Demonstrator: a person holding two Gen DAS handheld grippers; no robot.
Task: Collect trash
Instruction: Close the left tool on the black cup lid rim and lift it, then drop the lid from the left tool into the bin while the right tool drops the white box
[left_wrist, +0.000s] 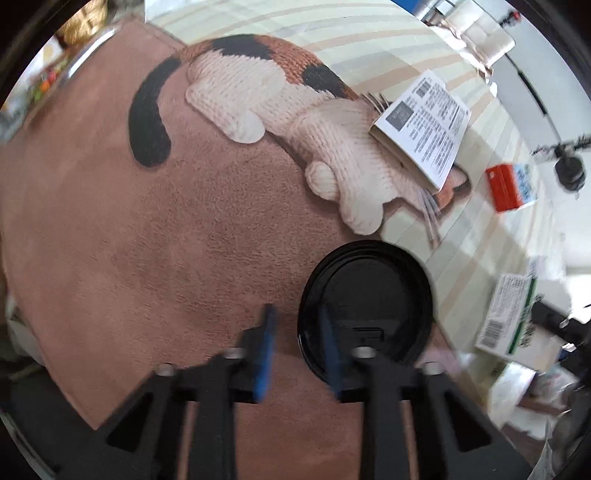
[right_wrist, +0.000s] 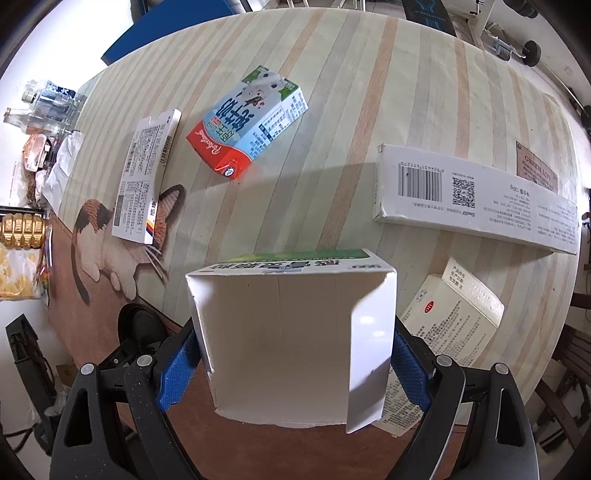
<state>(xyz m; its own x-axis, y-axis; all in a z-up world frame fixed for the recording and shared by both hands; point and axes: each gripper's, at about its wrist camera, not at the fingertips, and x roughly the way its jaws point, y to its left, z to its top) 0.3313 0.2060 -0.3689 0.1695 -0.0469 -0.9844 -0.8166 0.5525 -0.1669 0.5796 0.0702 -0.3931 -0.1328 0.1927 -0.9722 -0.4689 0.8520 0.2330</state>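
In the left wrist view my left gripper hovers open over the left rim of a black round cup lid lying on the brown cat-print cloth; one finger is over the lid, the other over the cloth. In the right wrist view my right gripper is shut on an open white carton with a green printed side, held above the table. The black lid shows at lower left there.
On the striped tablecloth lie a red and blue milk carton, a white medicine box, a long white box with a barcode and a cream box. Clutter sits at the table's left edge.
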